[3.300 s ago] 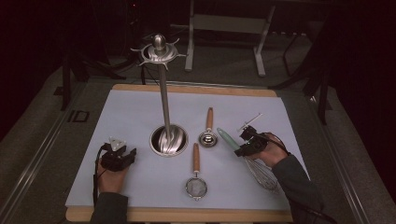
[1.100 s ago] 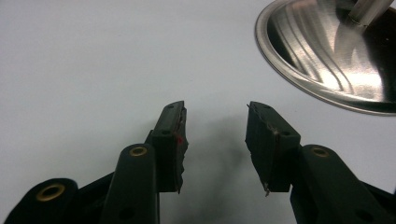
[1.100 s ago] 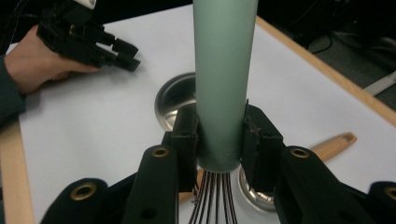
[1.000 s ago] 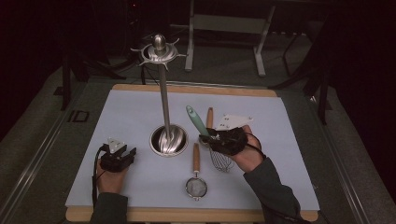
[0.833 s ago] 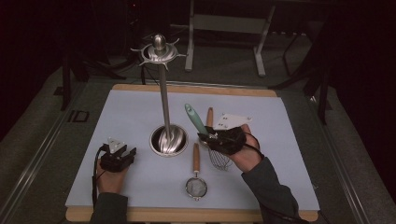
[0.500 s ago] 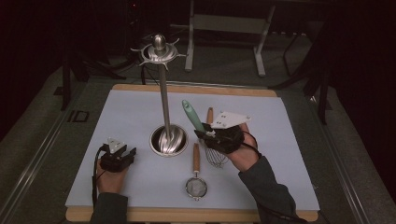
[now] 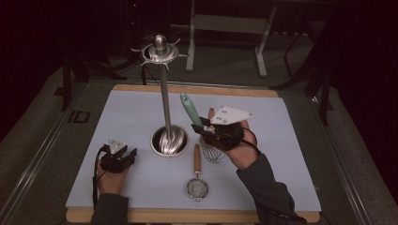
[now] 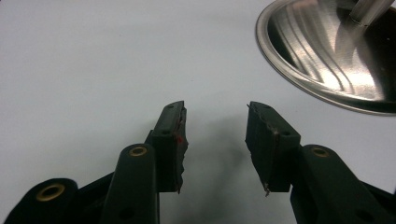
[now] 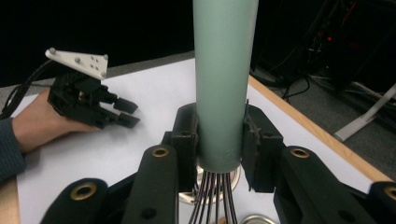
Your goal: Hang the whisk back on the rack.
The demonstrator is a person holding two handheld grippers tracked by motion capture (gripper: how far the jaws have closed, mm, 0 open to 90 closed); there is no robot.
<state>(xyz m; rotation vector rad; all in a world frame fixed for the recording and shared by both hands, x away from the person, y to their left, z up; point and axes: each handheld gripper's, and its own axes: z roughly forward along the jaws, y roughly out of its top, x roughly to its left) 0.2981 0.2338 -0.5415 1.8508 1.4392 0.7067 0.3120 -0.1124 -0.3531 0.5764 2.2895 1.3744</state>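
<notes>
A whisk with a pale green handle [image 7: 188,109] [image 9: 224,79] stands nearly upright, wires [image 7: 214,153] [image 9: 211,196] down, just right of the steel utensil stand [image 7: 164,93]. My right gripper [image 7: 201,129] [image 9: 218,135] is shut on the handle's lower end, lifted above the mat. The stand has a round ribbed base [image 7: 170,140] [image 8: 327,56] and a hooked crown [image 7: 160,49]. My left gripper [image 7: 127,153] [image 8: 215,135] rests on the mat left of the base, open and empty; the right gripper view shows it [image 9: 93,105] farther off.
A small strainer with a wooden handle [image 7: 197,180] lies in front of the stand. Another wooden-handled utensil [image 7: 211,112] lies partly hidden behind my right gripper. The white mat [image 7: 281,154] covers a wooden board [image 7: 187,216]; dark floor and furniture legs lie beyond.
My right gripper took the whisk from the mat's right side, carried it left toward the stand and raised it, the handle swinging more upright. The left gripper stayed still.
</notes>
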